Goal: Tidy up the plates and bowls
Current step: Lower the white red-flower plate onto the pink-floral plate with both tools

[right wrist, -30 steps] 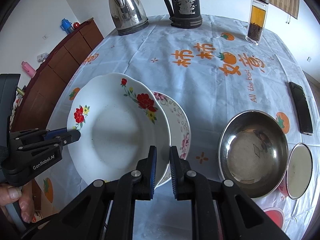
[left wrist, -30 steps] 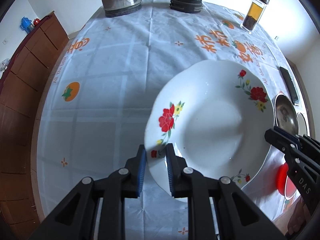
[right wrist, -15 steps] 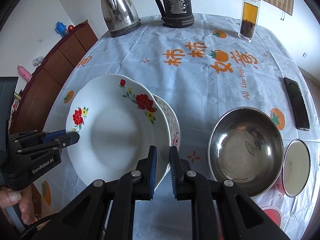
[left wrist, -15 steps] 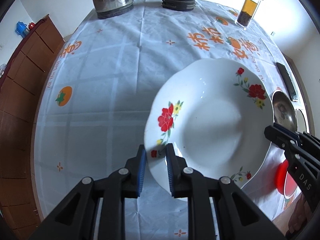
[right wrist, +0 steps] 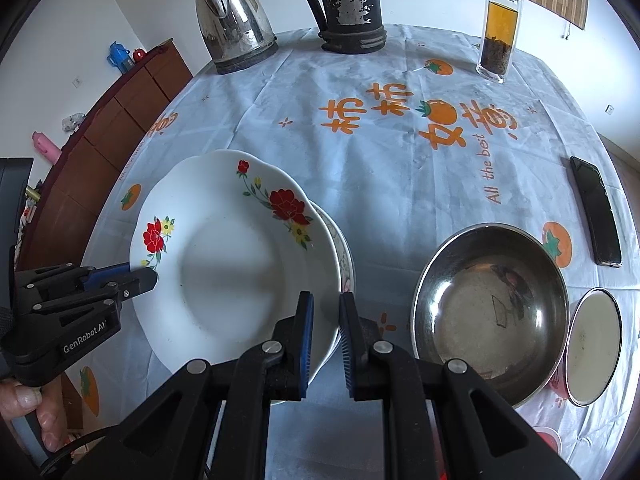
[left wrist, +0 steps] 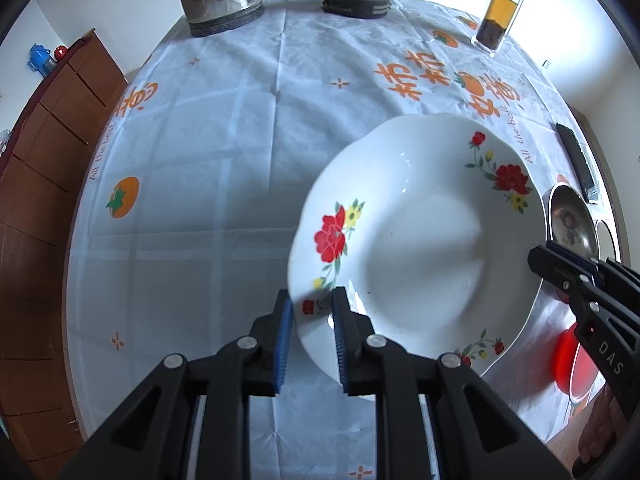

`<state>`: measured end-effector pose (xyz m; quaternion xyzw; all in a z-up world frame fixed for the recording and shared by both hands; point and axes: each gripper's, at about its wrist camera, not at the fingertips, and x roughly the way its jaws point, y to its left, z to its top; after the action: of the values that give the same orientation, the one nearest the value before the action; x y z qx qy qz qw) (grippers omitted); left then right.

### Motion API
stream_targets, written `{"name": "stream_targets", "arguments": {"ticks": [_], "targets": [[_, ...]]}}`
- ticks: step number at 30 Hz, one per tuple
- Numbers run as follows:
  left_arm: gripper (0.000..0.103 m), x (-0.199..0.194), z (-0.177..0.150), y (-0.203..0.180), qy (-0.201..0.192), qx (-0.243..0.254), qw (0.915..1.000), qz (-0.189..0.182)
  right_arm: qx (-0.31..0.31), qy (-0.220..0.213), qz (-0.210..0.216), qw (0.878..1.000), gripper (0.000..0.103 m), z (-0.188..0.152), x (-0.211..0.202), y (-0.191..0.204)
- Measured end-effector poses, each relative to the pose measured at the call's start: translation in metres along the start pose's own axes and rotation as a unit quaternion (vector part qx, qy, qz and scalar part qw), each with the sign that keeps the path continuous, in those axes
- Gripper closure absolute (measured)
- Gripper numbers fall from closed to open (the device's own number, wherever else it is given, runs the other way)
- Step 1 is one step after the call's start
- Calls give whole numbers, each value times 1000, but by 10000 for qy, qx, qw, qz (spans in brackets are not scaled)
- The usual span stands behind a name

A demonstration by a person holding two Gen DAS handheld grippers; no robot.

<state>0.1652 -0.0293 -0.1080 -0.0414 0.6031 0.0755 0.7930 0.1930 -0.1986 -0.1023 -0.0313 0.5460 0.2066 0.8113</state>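
Observation:
A white deep plate with red flowers (left wrist: 420, 248) is held by both grippers just above the table. My left gripper (left wrist: 312, 308) is shut on its left rim. My right gripper (right wrist: 325, 314) is shut on its right rim, and also shows in the left wrist view (left wrist: 540, 256). In the right wrist view the flowered plate (right wrist: 232, 264) covers most of a second patterned plate (right wrist: 344, 256) lying under it. A steel bowl (right wrist: 492, 304) sits to the right, with a small round dish (right wrist: 592, 344) beside it.
A steel kettle (right wrist: 234, 24), a black thermos jug (right wrist: 346, 4) and a glass tea bottle (right wrist: 498, 26) stand at the far edge. A black phone (right wrist: 596, 210) lies at the right. A wooden cabinet (left wrist: 44, 148) runs along the left.
The flowered plate has moved right and down over the patterned plate, which now shows only a thin edge. Both grippers kept their hold.

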Motion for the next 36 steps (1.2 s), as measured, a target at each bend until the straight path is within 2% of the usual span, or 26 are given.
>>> {"name": "stream_targets", "arguments": {"ticks": [36], "targets": [[86,18,4,4,98,-66,9999,-80,9,148,-92,9998,89,4,23,-1]]}}
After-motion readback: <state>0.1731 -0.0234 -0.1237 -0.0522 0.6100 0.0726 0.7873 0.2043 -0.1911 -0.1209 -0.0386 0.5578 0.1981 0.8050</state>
